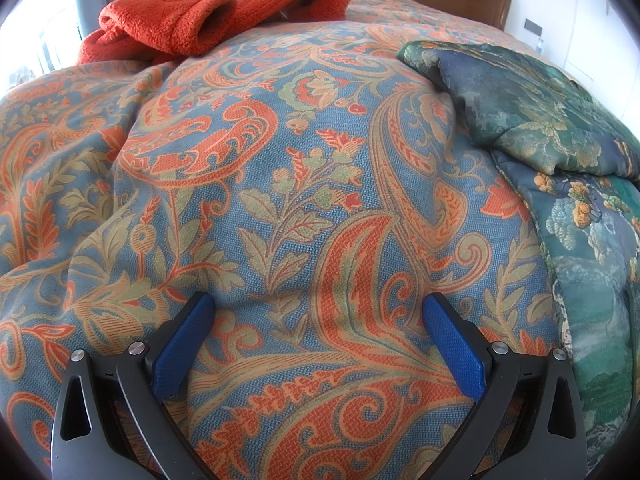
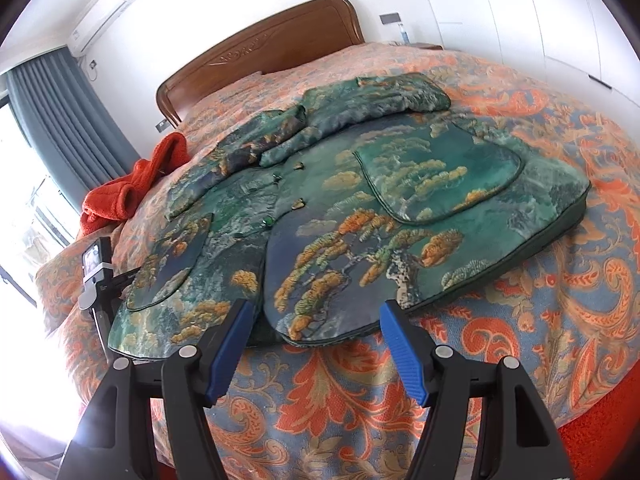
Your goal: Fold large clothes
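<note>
We see the green padded jacket [image 2: 360, 200] spread flat on the bed [image 2: 560, 240]. It looks thick, soft and slippery-faced; we would pinch its piped hem. Left gripper [image 1: 320, 308] and right gripper [image 2: 316, 312] jaws are wide, holding nothing.

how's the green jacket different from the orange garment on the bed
The jacket is a smooth green fabric printed with trees; the orange garment is plain and fuzzy. The jacket is spread out flat with its sleeves folded in; the orange garment lies bunched in a heap. The jacket sits mid-bed, the orange garment by the edge near the curtain. Both rest on the bedspread.
</note>
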Tool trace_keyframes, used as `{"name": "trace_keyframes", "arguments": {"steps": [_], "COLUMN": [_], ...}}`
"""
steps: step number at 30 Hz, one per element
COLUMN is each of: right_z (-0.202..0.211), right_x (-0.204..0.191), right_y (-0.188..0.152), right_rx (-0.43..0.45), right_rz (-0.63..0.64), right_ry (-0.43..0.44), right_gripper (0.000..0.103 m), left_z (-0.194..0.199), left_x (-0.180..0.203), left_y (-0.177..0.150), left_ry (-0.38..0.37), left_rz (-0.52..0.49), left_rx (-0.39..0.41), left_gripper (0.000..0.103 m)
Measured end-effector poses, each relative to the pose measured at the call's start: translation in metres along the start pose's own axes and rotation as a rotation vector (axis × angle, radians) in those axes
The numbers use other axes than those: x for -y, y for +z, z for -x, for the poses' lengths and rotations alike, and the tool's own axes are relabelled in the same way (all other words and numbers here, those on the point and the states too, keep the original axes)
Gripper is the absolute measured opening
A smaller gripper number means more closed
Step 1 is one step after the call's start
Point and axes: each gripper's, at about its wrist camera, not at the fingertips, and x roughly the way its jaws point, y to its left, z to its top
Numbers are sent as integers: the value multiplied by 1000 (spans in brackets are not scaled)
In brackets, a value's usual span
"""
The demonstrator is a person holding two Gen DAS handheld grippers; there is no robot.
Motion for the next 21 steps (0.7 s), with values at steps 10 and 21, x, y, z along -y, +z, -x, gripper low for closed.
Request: {"name": "trace_keyframes", "arguments": {"steps": [10, 21], "right_z": [0, 3], "right_x": [12, 18], "right_y": [0, 9], "right_rx": [3, 31], "right_rz": [-35, -26], "right_ry": [-18, -43], "right_gripper": [68, 68], "left_z": [0, 0], "left_x": [-1, 0], "left_y": [-1, 0], "left_ry": [0, 0], "left_rz": [0, 0], "left_rx": [0, 0], "left_gripper": [103, 103]}}
